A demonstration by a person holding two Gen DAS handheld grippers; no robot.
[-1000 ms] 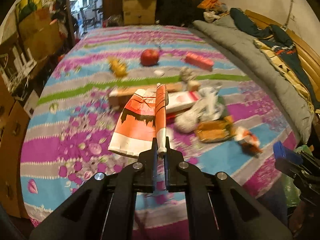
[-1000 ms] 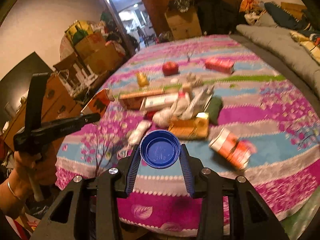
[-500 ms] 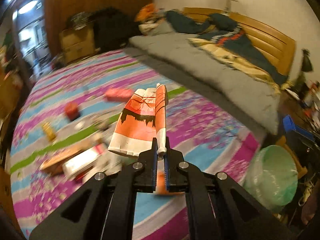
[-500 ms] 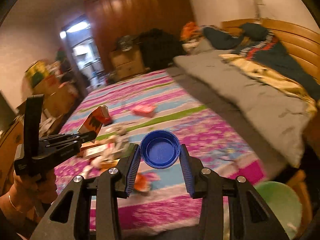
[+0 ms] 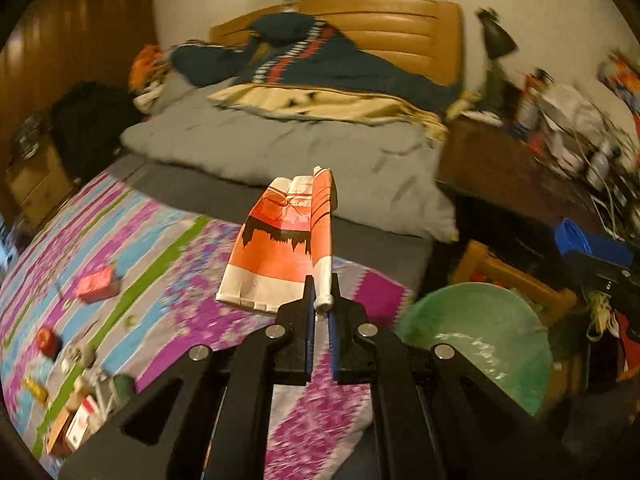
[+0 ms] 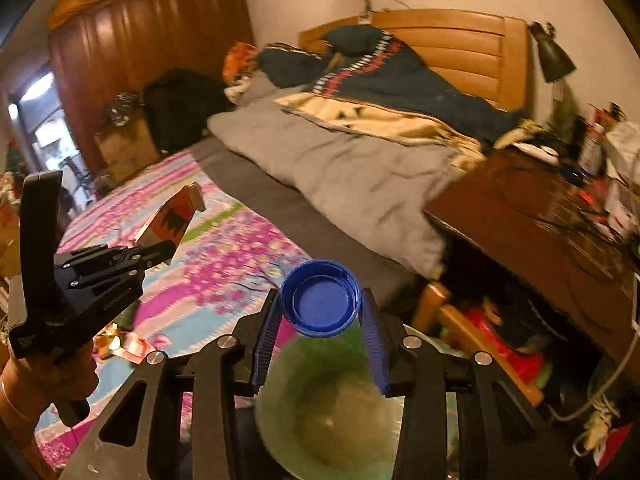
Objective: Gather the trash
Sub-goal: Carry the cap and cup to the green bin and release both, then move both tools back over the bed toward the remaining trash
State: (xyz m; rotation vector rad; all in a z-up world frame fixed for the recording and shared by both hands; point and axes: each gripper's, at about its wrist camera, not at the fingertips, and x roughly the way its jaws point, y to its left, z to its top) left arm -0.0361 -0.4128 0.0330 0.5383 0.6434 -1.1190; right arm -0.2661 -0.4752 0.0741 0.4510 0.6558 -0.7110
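Both views have swung away from the littered middle of the bed toward its headboard end since a second ago, and a green bag-lined bin (image 6: pixel 340 420) that was out of sight then now fills the bottom of the right wrist view. Each gripper has kept its grip through the swing.

Largest in view is the bed, its striped purple, blue and green sheet (image 5: pixel 120 248) meeting a grey quilt (image 5: pixel 280 160) with a dark blue and cream blanket (image 5: pixel 328 80) against the wooden headboard (image 5: pixel 384 24). Beside the bed's corner the bin's open mouth sits low, directly under the right gripper (image 6: pixel 320 312) and to the lower right of the left gripper (image 5: pixel 322 308).

The left gripper's jaws are pinched tight on the folded edge of a flattened orange and white paper carton (image 5: pixel 280 248), which stands up and leans left from the fingertips, above the sheet and short of the bin. The right gripper's blue-padded jaws are partly apart and clamped on either side of a blue bottle cap (image 6: pixel 320 304), hollow side facing the camera, held above the bin's near rim.

Small leftover trash lies far left on the sheet: a red packet (image 5: pixel 98 282), a red apple (image 5: pixel 46 338), and blurred boxes at the edge.
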